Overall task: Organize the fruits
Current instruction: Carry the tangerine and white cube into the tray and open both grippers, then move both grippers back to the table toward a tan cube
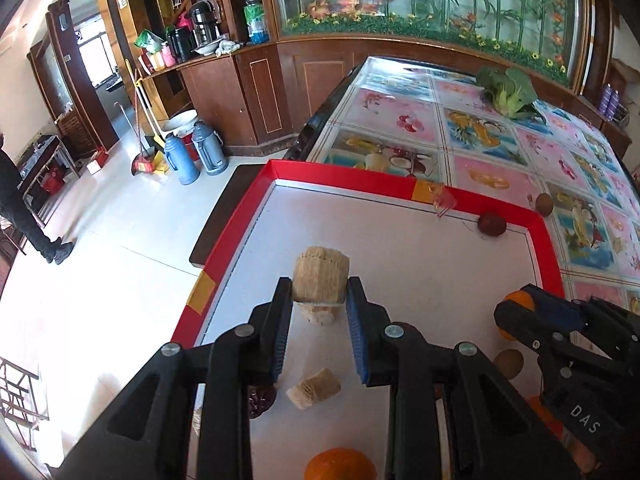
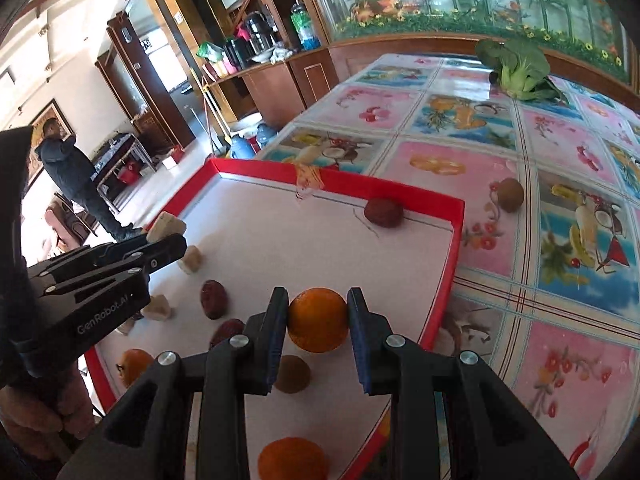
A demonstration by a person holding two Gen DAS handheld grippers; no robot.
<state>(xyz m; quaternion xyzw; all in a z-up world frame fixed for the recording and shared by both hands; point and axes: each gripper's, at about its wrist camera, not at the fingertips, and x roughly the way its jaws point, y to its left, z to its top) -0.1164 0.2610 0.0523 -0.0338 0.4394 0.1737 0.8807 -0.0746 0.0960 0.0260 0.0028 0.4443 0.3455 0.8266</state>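
My left gripper [image 1: 319, 289] is shut on a pale beige sugarcane chunk [image 1: 320, 276], held above the white floor of the red-rimmed tray [image 1: 344, 180]. My right gripper [image 2: 317, 300] is shut on an orange [image 2: 318, 320] over the same tray [image 2: 454, 240]. More cane chunks [image 1: 314, 387] [image 2: 191, 258], red dates [image 2: 213, 299] [image 1: 260, 400], other oranges [image 1: 340, 465] [image 2: 292, 461], a brown kiwi [image 2: 294, 374] and a dark red fruit [image 2: 383, 212] [image 1: 491, 223] lie in the tray. Another kiwi [image 2: 510, 194] [image 1: 544, 204] sits on the tablecloth outside the rim.
A leafy green vegetable [image 2: 518, 68] [image 1: 508, 90] lies at the table's far end on the fruit-print cloth. To the left the table drops to a tiled floor with thermos flasks [image 1: 196, 154] and a broom. A person [image 2: 76, 176] stands far left by a wooden cabinet.
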